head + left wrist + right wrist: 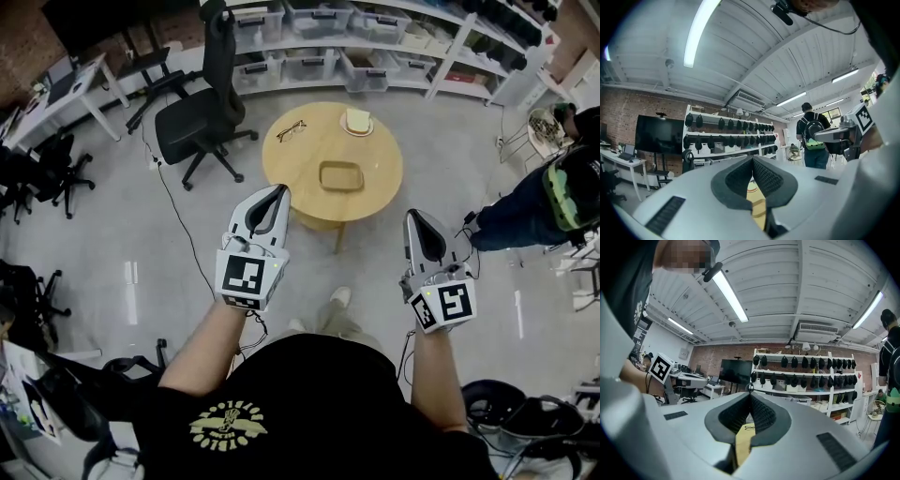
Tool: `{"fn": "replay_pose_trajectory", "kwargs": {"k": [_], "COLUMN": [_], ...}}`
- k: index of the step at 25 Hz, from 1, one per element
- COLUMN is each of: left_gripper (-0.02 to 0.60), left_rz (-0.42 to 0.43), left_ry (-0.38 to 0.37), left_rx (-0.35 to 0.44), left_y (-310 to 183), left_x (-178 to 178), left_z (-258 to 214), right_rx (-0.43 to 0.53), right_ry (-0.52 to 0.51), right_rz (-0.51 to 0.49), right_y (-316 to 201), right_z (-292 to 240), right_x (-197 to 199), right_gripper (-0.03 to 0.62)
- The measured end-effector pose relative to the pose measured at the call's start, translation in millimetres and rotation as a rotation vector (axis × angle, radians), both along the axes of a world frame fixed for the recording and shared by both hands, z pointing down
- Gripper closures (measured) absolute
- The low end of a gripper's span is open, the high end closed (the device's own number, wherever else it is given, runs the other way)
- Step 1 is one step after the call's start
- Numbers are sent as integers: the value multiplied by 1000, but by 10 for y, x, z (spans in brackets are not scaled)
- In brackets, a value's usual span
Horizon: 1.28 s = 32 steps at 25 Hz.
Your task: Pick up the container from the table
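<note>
White shelving (375,37) runs along the far wall, and its lower boards carry clear, lidded plastic bins (368,70) whose contents are too small to make out. In front of it stands a round table (300,169) with a smooth, pale wooden top, and a black mesh-backed office chair (199,117) on castors is parked off the table's left edge. A person with a green backpack (553,192) stands well off to the right. The container (341,175) lies about in the middle of the table, a shade toward the near edge. It is a shallow tan tray, oblong with rounded corners, and its bare bottom shows. By the far edge sits a small round plate (357,123) with a pale square thing on it, and thin-framed glasses (291,130) lie folded open by the far-left edge. The left gripper (278,191) and the right gripper (413,216), grey shells with dark ribbed pads, are held short of the table. Each has its claw pressed together with nothing in it, and each carries a cube of black-and-white square markers.
</note>
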<state>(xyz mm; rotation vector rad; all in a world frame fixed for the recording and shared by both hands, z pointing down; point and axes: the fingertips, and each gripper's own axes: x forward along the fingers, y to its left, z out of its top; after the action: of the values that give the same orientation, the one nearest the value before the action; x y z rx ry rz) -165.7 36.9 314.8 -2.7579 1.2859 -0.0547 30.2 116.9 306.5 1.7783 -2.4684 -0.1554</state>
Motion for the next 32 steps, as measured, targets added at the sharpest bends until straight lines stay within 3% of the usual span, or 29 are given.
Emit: {"fn": "replay_pose_trajectory", "kwargs": {"k": [12,32], "left_gripper": [563,563], "left_rz": [-31,-72], "left_ry": [-15,-31], "left_rx": [-63,-123], "left_y": [-339,-1537], "left_x": [91,817], "left_z": [244,431], "right_rx": [-53,-100], "right_ry": [-10,-24], "right_rz": [-34,-81], "right_y": [-410,-1665], "right_z": [218,392], "right_x": [141,886], "right_gripper": [579,579]}}
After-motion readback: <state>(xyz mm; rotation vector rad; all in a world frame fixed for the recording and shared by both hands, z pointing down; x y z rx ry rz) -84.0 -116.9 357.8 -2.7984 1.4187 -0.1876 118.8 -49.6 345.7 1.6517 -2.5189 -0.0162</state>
